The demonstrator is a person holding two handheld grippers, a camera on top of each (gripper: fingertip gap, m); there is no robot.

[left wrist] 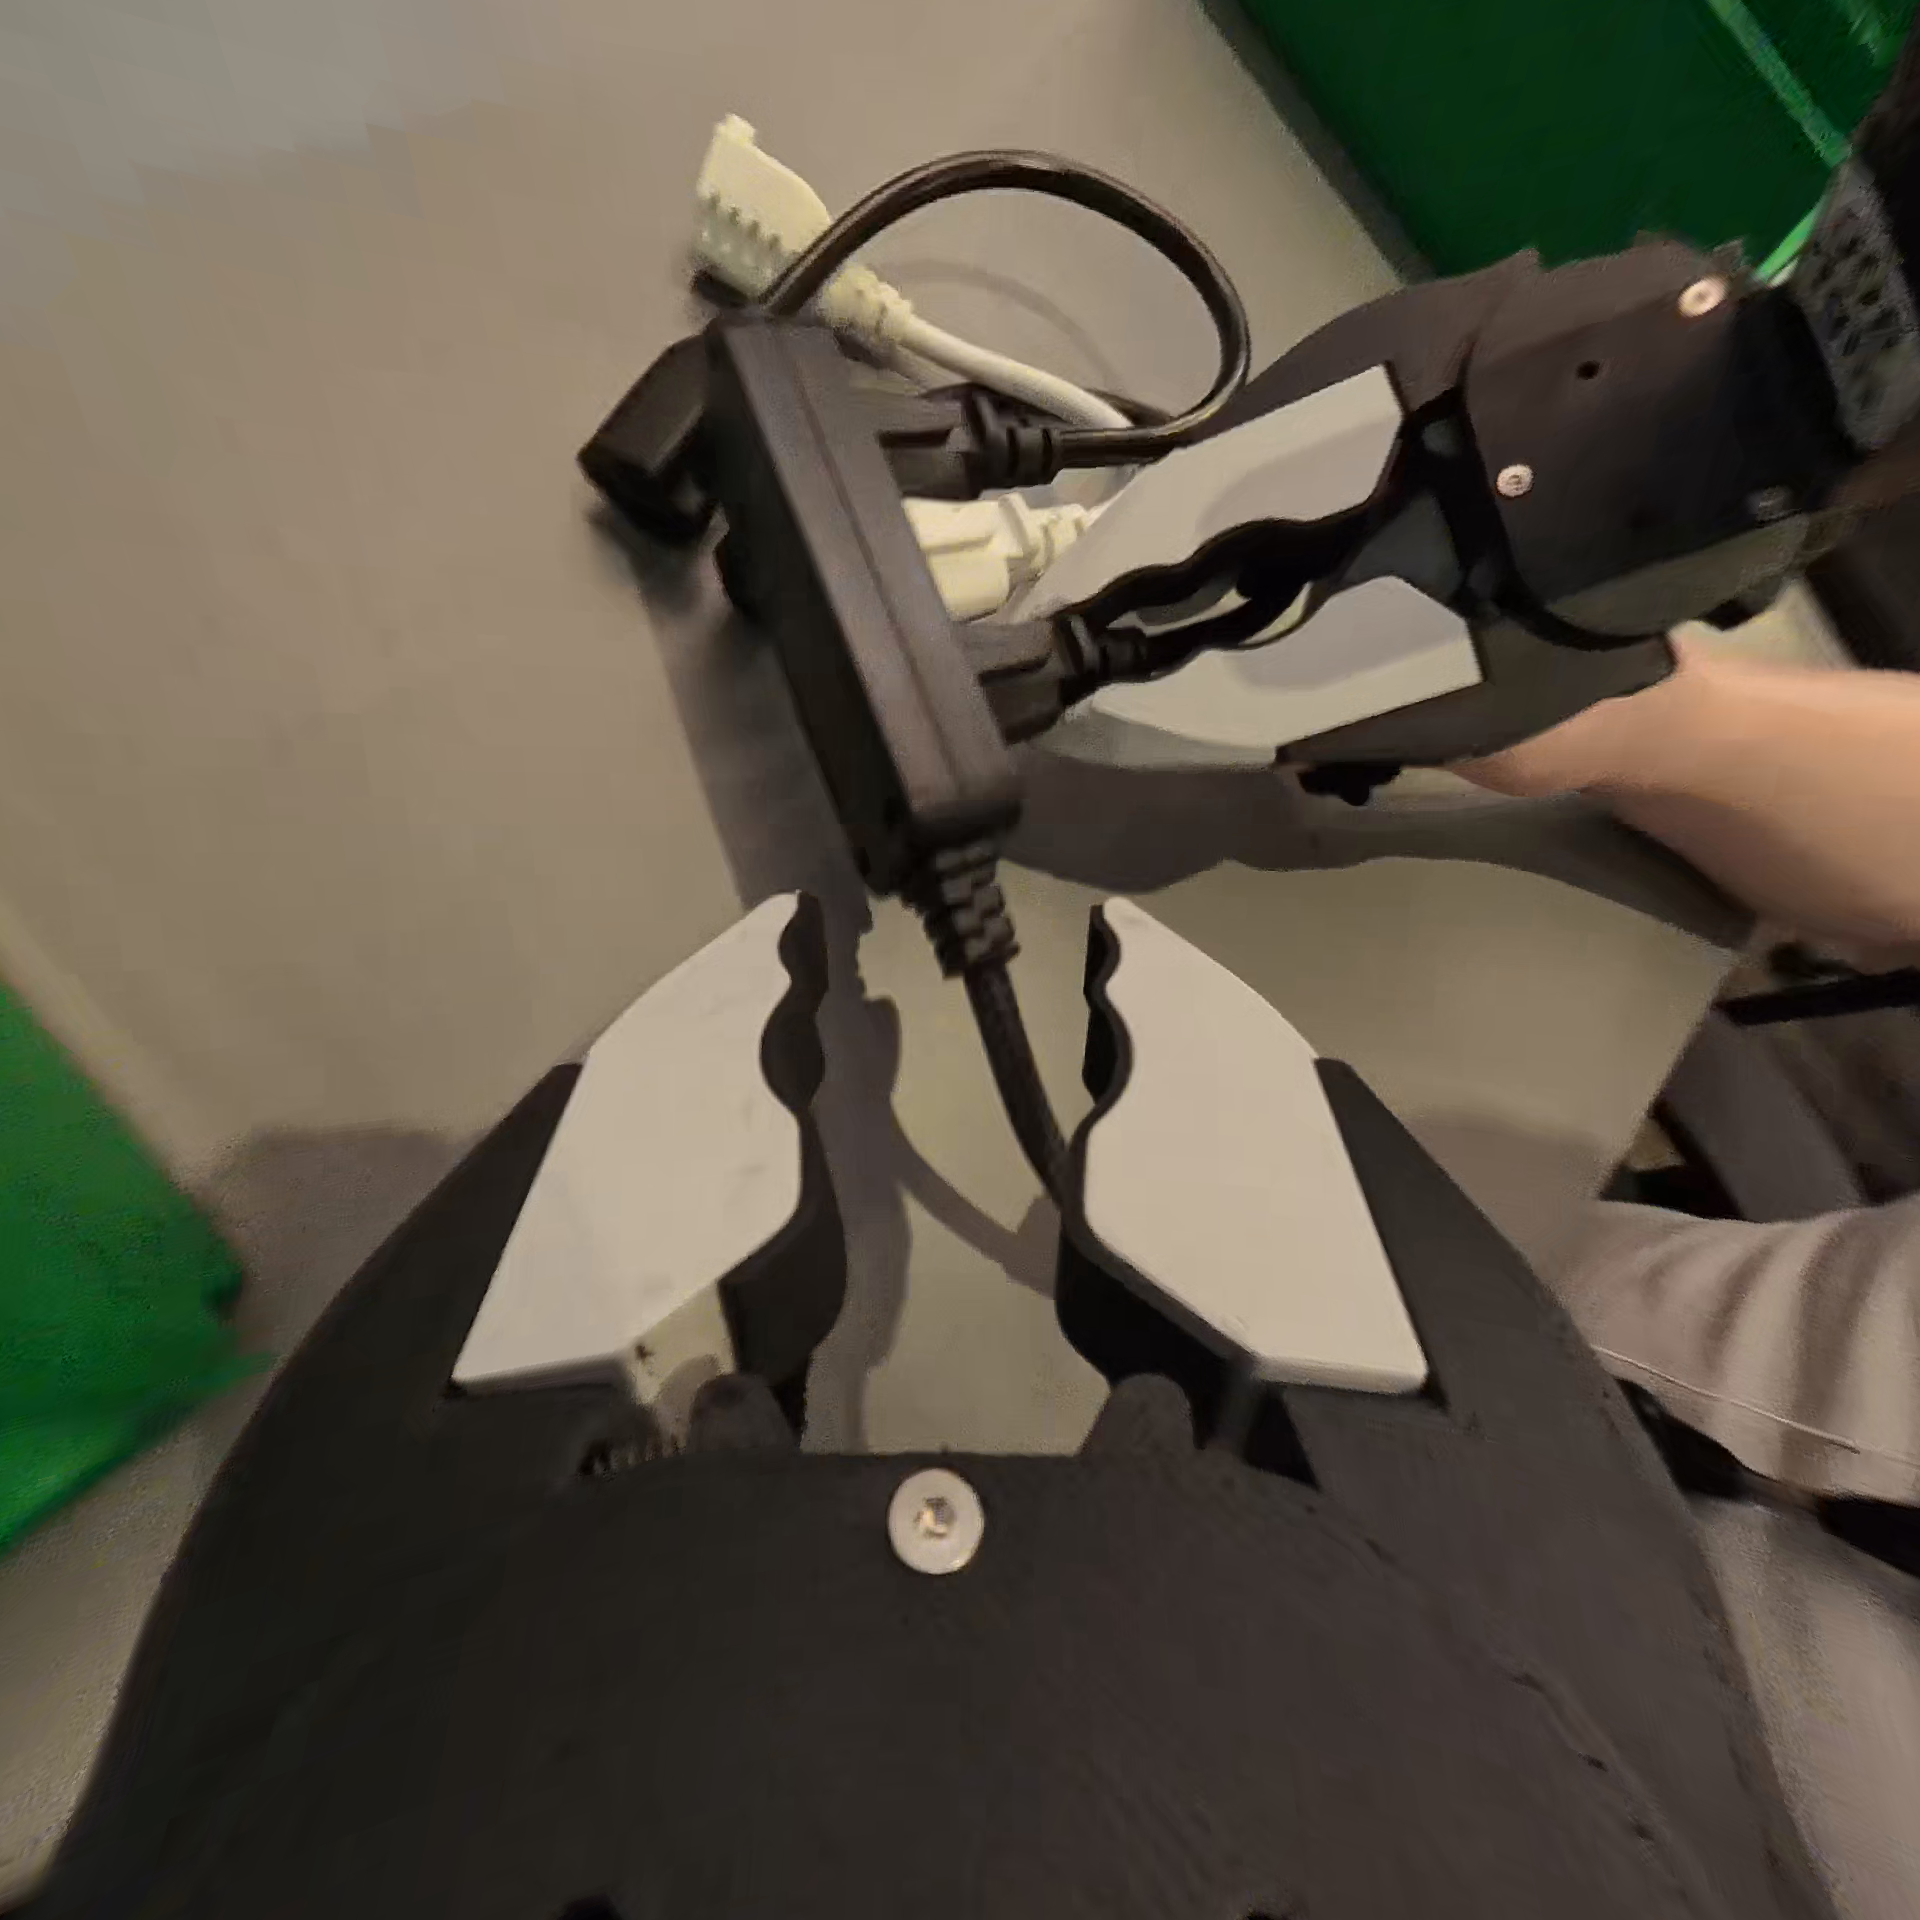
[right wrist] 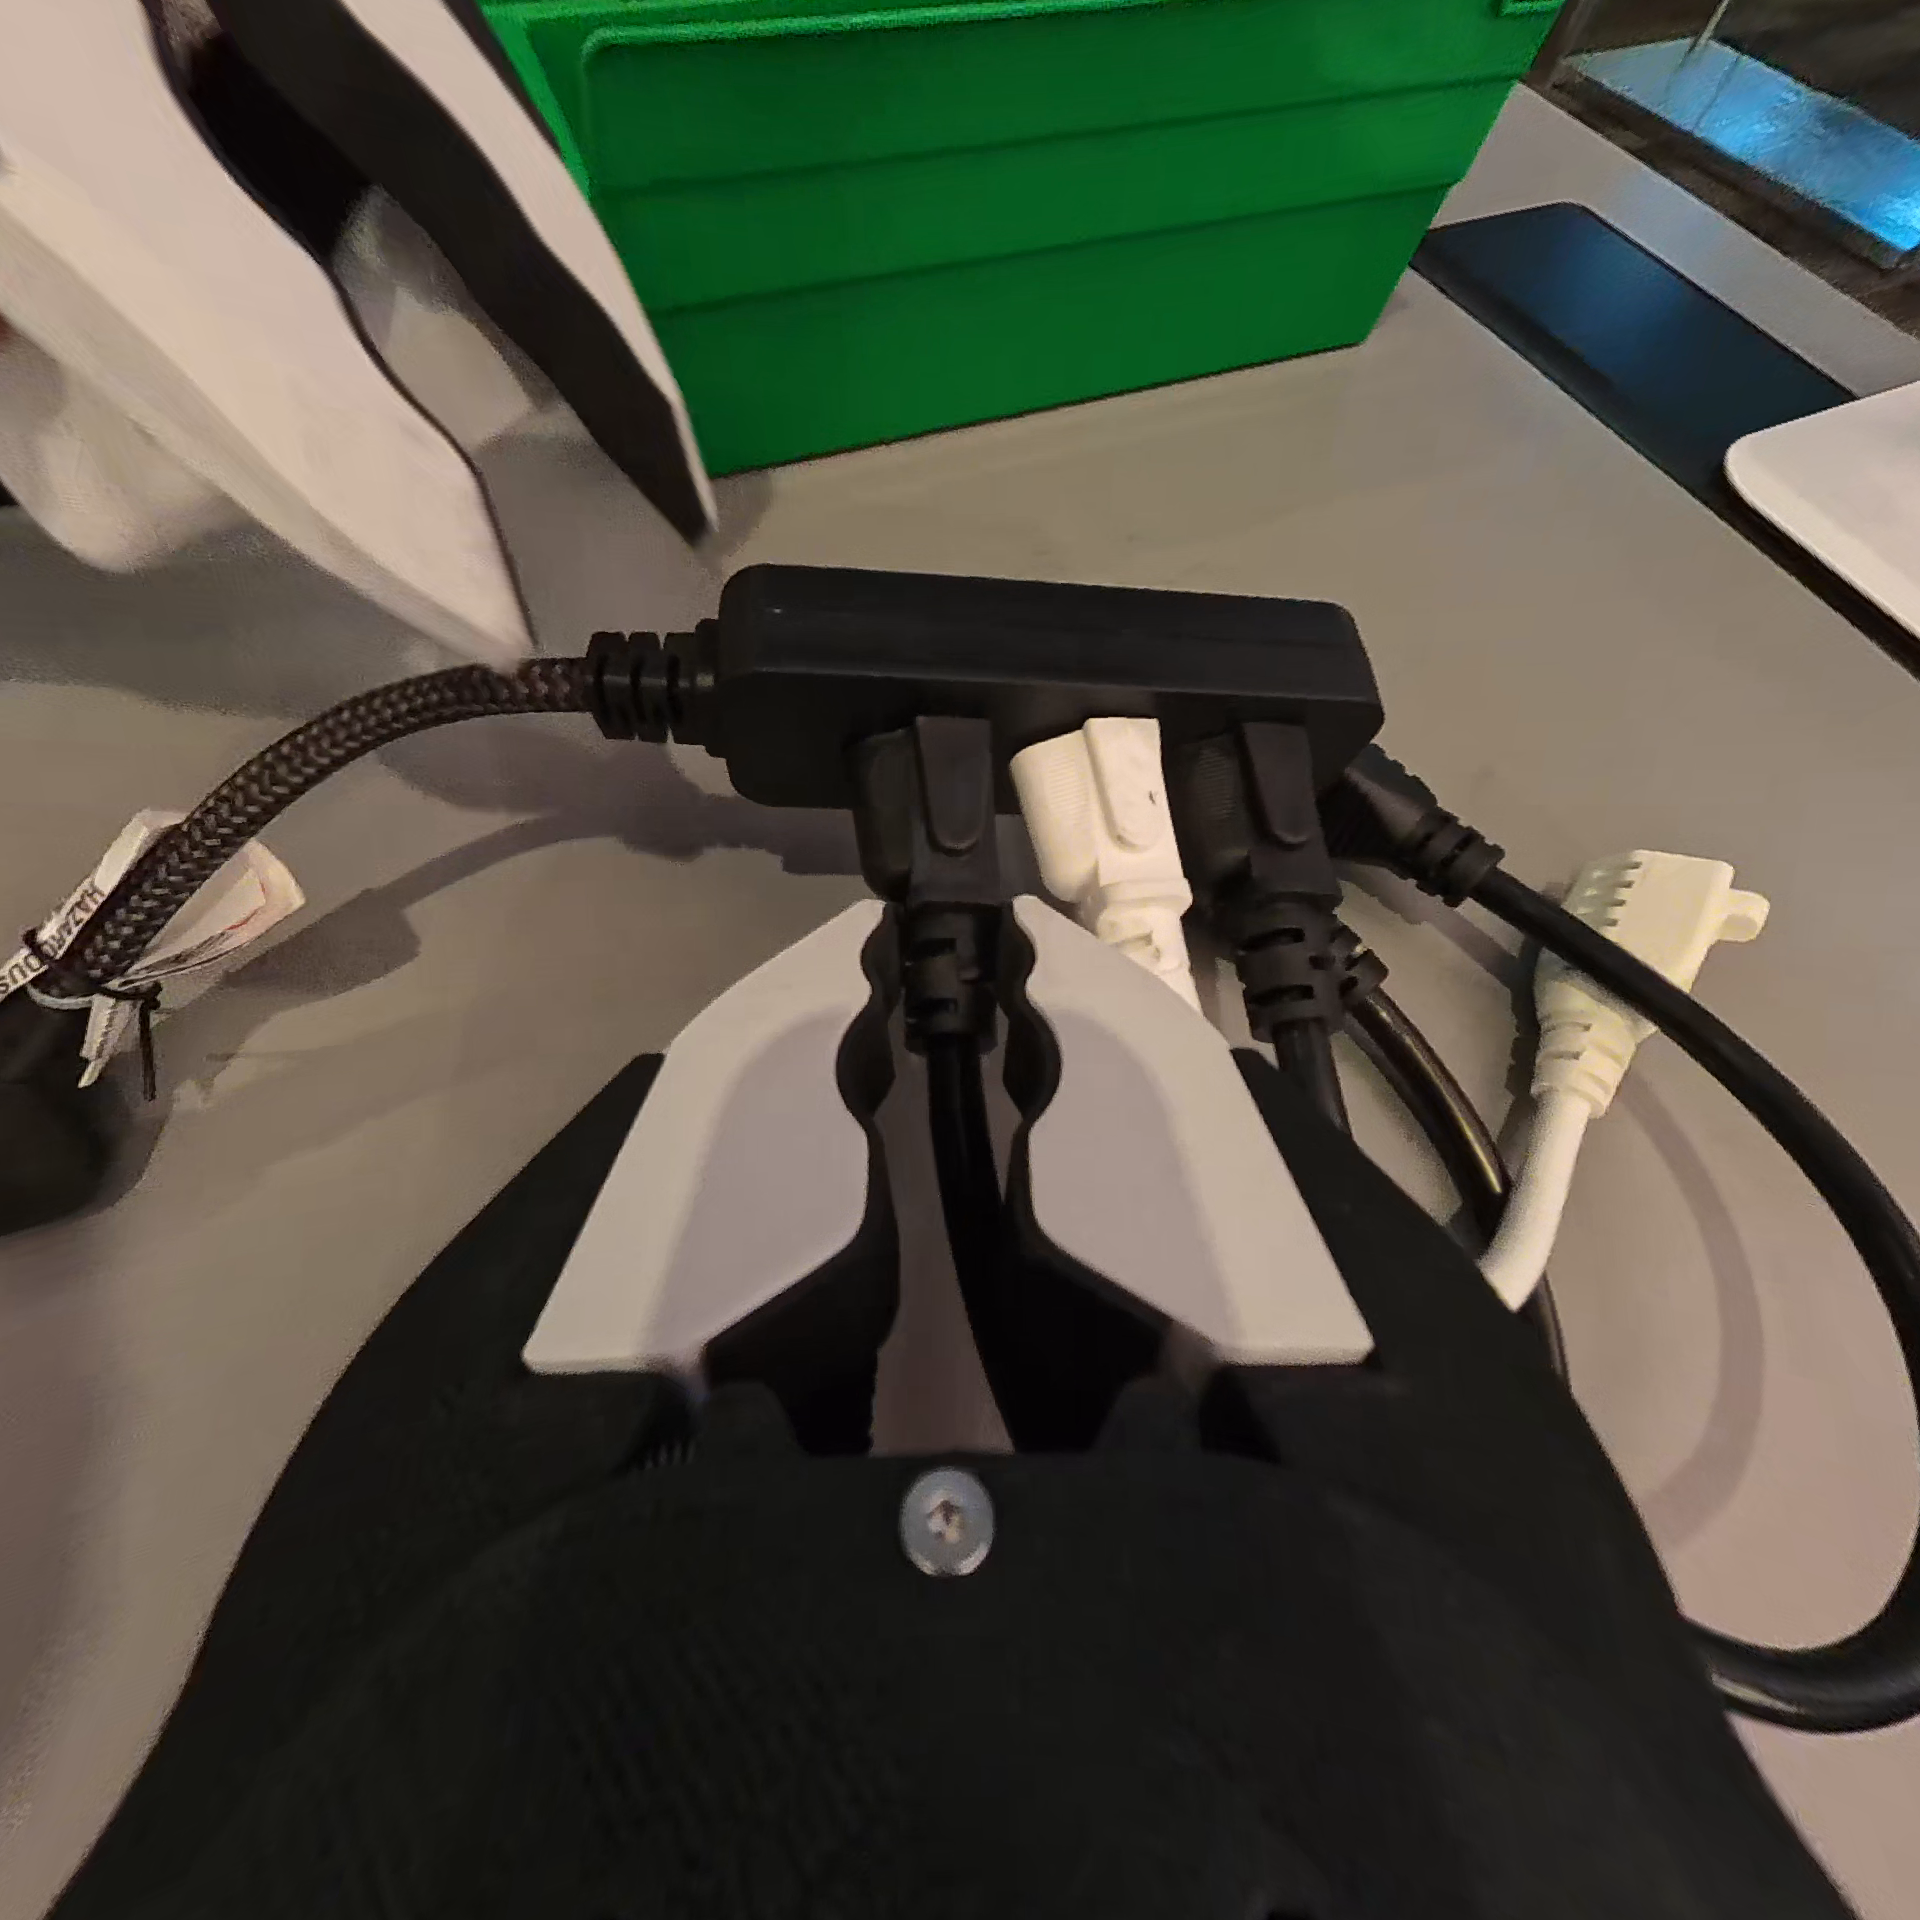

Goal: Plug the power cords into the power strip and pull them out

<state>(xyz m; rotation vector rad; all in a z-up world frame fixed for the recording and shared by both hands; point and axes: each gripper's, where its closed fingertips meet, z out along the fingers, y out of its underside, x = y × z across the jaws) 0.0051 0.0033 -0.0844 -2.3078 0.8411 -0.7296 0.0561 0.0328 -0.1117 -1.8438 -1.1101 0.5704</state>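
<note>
Gripping black plug [right wrist: 928, 821] (right gripper [right wrist: 943, 940]).

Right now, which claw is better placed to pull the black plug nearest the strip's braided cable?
Right. The right claw already straddles that black plug at its strain relief, seemingly gripping it. The left claw is open beside the braided cable, better placed to brace the power strip.
</note>
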